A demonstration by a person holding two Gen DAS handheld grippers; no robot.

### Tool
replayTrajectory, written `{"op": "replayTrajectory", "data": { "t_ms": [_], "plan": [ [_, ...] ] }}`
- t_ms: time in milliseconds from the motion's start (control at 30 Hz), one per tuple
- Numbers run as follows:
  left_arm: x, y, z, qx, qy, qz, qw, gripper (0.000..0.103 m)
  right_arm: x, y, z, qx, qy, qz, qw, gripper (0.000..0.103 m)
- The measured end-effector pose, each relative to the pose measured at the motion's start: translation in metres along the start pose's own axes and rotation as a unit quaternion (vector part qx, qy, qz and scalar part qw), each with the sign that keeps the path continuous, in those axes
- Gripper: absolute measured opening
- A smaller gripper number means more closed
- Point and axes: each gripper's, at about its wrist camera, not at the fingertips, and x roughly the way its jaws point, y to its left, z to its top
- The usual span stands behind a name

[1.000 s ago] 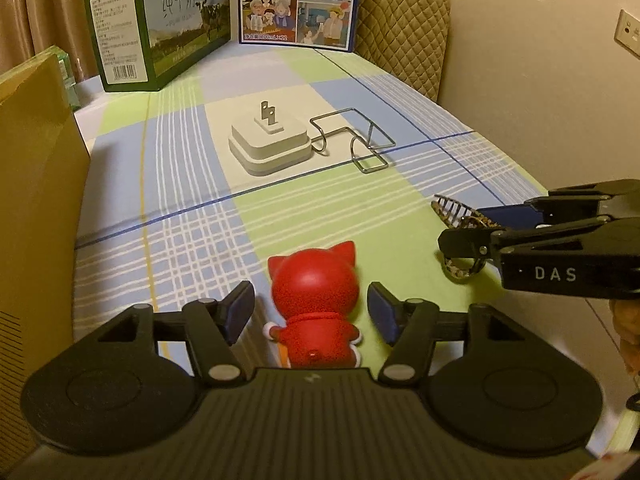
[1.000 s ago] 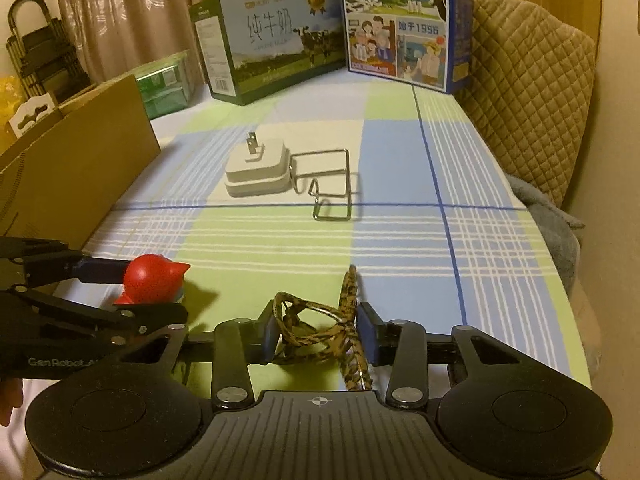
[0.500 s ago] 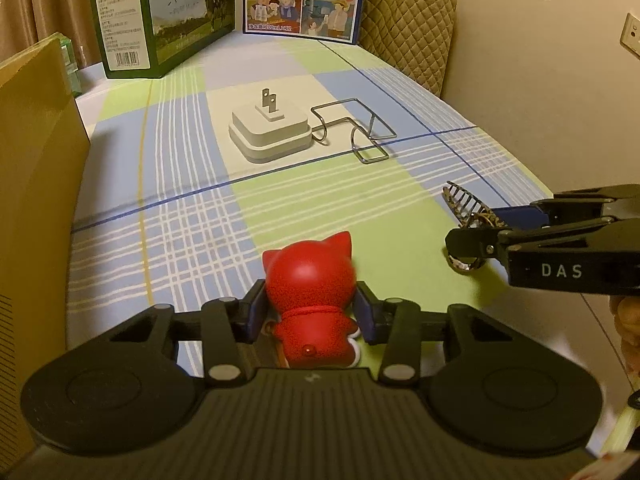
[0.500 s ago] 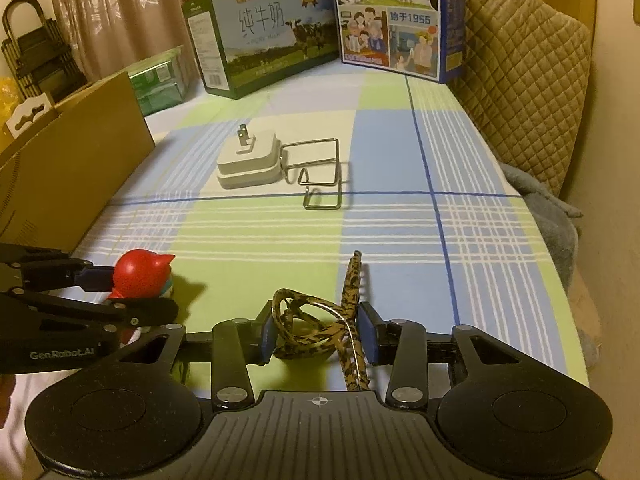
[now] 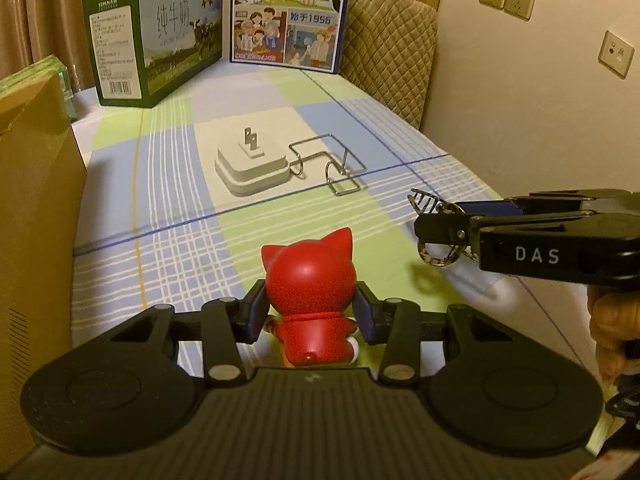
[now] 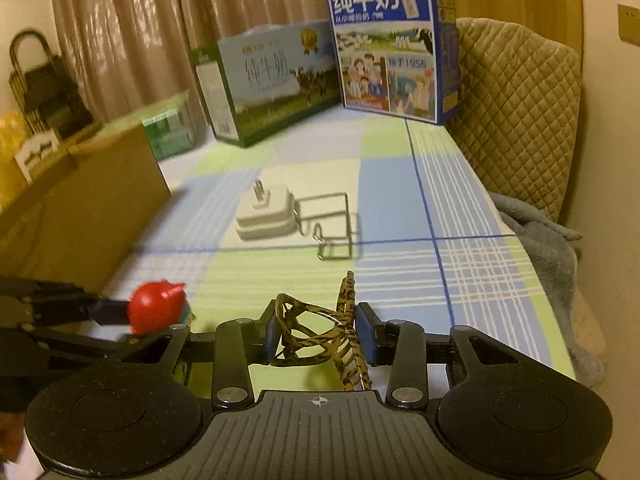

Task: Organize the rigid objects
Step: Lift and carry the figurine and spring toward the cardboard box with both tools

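The left gripper (image 5: 310,312), fingers closed on the red cat figurine (image 5: 310,280), sits nearest the cardboard box (image 5: 36,208) at left, while the right gripper (image 6: 320,334) clamps the hair claw (image 6: 320,332).

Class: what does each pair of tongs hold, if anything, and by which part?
Left tongs: red cat figure, gripped by the sides of its head. Right tongs: hair claw, gripped across its sides.

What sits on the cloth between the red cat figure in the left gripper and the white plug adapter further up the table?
Nothing visible. The red cat figure is clamped in the left gripper, and only bare plaid cloth lies up to the white plug adapter. The wire rack sits right of the adapter, off that line.
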Motion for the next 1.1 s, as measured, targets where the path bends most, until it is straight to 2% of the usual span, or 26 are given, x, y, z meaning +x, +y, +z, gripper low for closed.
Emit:
{"op": "replayTrajectory", "data": {
  "t_ms": [400,767,1000,1100],
  "plan": [
    [-0.060,0.002,0.007,-0.009,-0.016,0.007,0.9998,0.039,-0.053,0.033,0.009,0.022,-0.044,0.009,0.999,0.036],
    [-0.157,0.025,0.021,0.002,-0.056,0.035,0.9978,0.039,-0.105,0.081,0.026,0.025,-0.073,0.055,0.996,0.036],
    [-0.208,0.062,0.022,0.003,-0.064,0.064,0.9959,0.039,-0.120,0.128,0.045,-0.012,-0.074,0.098,0.992,0.036],
    [-0.226,0.086,0.022,0.007,-0.066,0.090,0.9937,0.039,-0.117,0.151,0.051,-0.027,-0.071,0.116,0.990,0.036]
  ]
}}
